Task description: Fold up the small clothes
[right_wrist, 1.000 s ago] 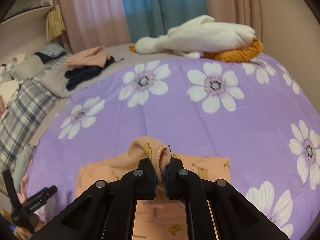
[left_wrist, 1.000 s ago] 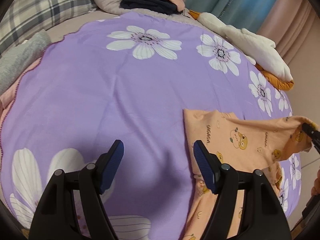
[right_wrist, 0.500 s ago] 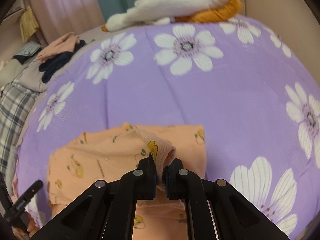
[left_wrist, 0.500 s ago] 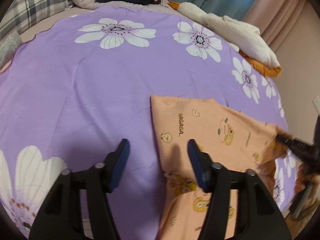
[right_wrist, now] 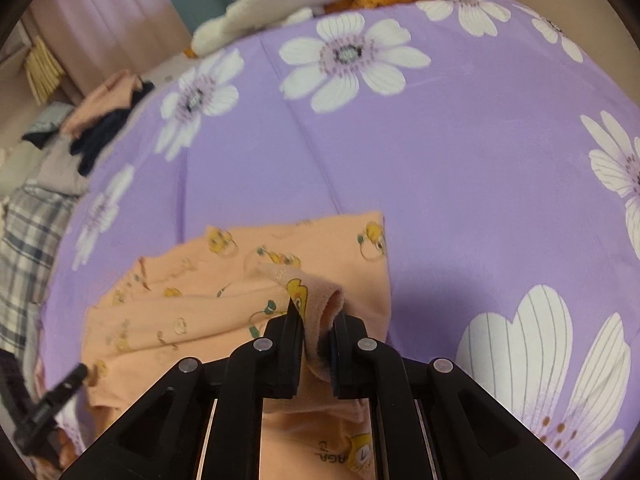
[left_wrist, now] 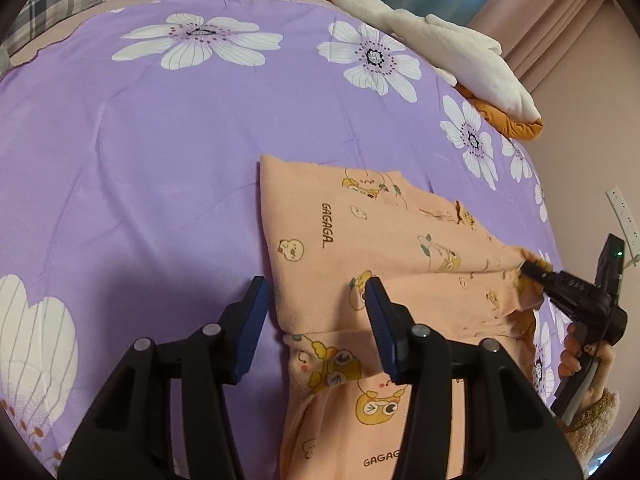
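The right hand-held gripper (right_wrist: 316, 332) is clamped on a cuff of the peach garment (left_wrist: 384, 240). The left hand-held gripper (left_wrist: 316, 308), half open and closing, straddles its left edge. It lies partly folded on the bed (left_wrist: 160, 140); more folds remain.

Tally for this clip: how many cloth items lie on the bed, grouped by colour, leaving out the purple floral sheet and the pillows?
Peach, duck print: 1, the garment pinched by the right gripper
Peach, plain: 1
Navy: 1
White plush: 1
Orange: 1
Total: 5
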{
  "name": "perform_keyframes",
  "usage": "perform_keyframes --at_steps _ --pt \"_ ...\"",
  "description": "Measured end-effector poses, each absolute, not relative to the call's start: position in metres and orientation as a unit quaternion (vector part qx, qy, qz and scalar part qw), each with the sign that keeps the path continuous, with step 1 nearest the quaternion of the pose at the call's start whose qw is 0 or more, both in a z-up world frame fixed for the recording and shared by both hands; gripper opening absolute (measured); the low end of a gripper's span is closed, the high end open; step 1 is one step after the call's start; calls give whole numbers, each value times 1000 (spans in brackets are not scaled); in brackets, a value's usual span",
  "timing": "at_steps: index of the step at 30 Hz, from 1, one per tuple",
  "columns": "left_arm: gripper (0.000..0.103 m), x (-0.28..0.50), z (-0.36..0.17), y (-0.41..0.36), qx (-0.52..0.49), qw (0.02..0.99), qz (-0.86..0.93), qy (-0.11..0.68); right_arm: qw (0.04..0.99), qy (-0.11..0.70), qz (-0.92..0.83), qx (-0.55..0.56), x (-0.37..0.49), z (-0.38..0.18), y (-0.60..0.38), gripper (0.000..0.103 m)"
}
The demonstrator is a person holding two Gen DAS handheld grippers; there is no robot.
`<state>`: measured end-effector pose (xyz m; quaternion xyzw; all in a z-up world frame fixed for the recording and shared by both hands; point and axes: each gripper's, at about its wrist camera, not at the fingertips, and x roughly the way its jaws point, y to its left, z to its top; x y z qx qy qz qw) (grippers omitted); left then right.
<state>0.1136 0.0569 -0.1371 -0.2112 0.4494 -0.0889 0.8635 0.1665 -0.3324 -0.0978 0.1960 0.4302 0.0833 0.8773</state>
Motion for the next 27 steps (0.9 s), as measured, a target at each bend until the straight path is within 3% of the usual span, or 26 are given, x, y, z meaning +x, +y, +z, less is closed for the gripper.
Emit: perform_keyframes --at_steps 3,4,5,7,8,18,24,26,27 --pt "48 113 -137 59 -212 864 -87 448 888 405 89 197 163 -90 -335 7" --pt "49 112 -137 59 -212 864 -86 448 889 404 87 196 163 -91 -336 15" --pt "49 112 -137 60 -213 864 -87 449 888 409 77 194 164 -92 -337 32" --pt "50 111 -138 60 -214 862 -86 451 888 412 57 196 164 -95 -340 57" --pt "50 111 -138 60 -214 861 -86 453 888 410 52 202 163 -95 -344 57" --pt "54 96 -129 54 -212 854 -110 463 864 444 57 231 145 -98 -355 57" --pt "52 96 -133 42 -180 855 -107 474 871 450 51 191 146 -103 -334 27" --pt "39 97 -139 34 -149 857 -100 482 876 446 34 180 146 -105 -334 9" --pt "35 97 -140 29 -125 862 -85 483 877 444 32 181 145 -105 -335 9"
